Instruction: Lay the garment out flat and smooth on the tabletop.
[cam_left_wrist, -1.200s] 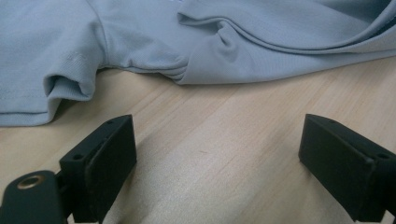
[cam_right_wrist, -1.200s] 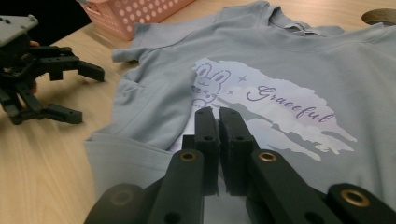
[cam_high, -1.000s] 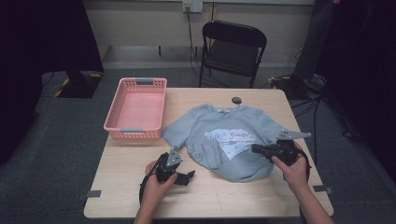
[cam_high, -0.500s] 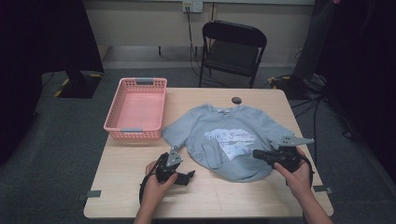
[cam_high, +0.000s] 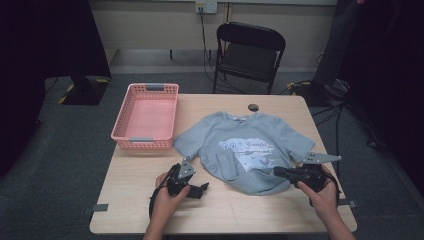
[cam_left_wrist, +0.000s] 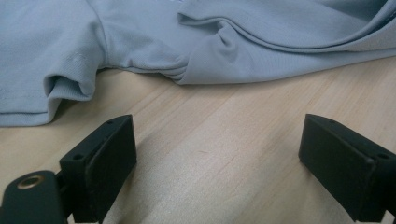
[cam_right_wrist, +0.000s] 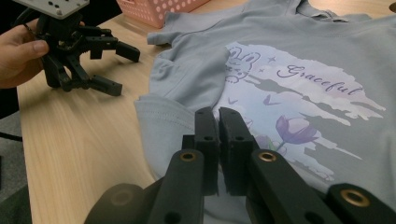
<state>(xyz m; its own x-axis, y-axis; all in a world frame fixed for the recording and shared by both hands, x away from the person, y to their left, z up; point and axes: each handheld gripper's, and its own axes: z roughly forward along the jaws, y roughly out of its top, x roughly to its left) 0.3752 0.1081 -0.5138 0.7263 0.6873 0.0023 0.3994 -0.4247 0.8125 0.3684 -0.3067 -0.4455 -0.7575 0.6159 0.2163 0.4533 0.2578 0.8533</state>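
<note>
Between my two grippers, high view: shirt, flat on table. Left gripper view: my left gripper spread wide, shirt hem just ahead. Right gripper view: my right gripper closed over the shirt, whether pinching cloth, cannot tell.

Light wooden table, grey T-shirt, pink basket, small dark disc

the left gripper rests low on the table, just before the t-shirt's near-left edge, jaws spread wide with nothing between them. the right gripper lies over the t-shirt's near-right hem, its jaws pressed together. whether cloth is pinched there, i cannot tell.
</note>
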